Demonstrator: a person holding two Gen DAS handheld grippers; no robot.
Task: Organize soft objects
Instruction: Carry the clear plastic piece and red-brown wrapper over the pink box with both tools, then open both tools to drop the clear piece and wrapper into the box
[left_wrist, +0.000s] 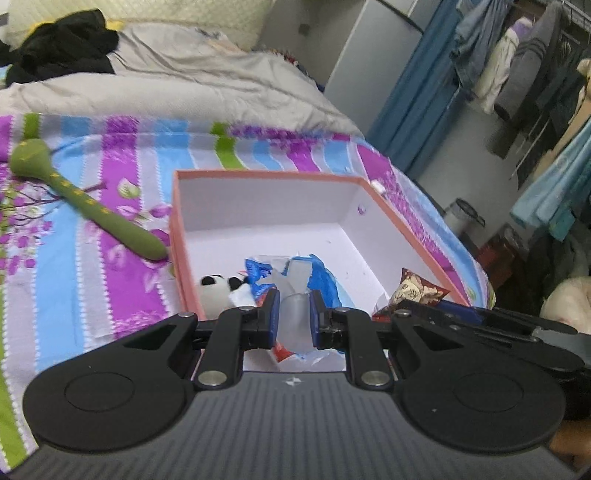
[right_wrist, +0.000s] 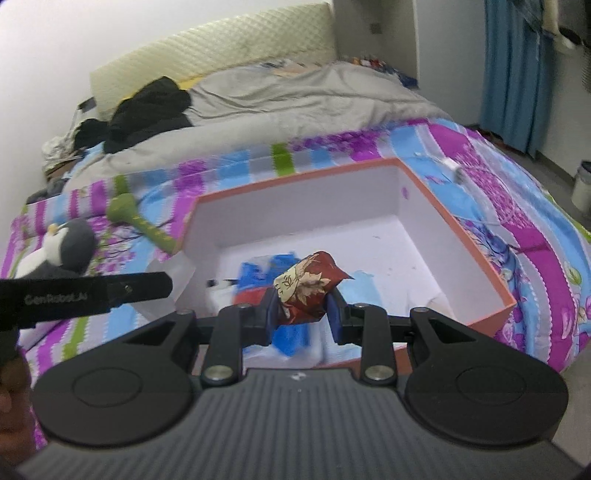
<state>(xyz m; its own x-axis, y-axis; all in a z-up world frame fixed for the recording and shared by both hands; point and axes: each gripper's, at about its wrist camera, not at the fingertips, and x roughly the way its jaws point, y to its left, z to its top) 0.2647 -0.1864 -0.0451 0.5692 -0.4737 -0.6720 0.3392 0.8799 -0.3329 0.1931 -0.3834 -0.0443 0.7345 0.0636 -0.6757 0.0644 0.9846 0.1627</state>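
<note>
Box (left_wrist: 413, 236): salmon-orange outside, white inside. Bedsheet (left_wrist: 74, 258): purple/blue/grey/green stripes, purple floral print. Long plush (left_wrist: 88, 210), left of box: olive green with yellow stars. Panda plush (left_wrist: 221, 288): black and white. Pouch (right_wrist: 304, 286): dark red, cream and brown leaf print. Penguin plush (right_wrist: 59, 251), far left: grey and white. Curtain (right_wrist: 513, 70): blue.

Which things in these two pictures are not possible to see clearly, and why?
- Panda toy, left wrist view: lower body behind the box wall.
- Blue packet, right wrist view: print blurred, partly behind the red pouch.
- Penguin toy, right wrist view: bottom covered by the left gripper.
</note>
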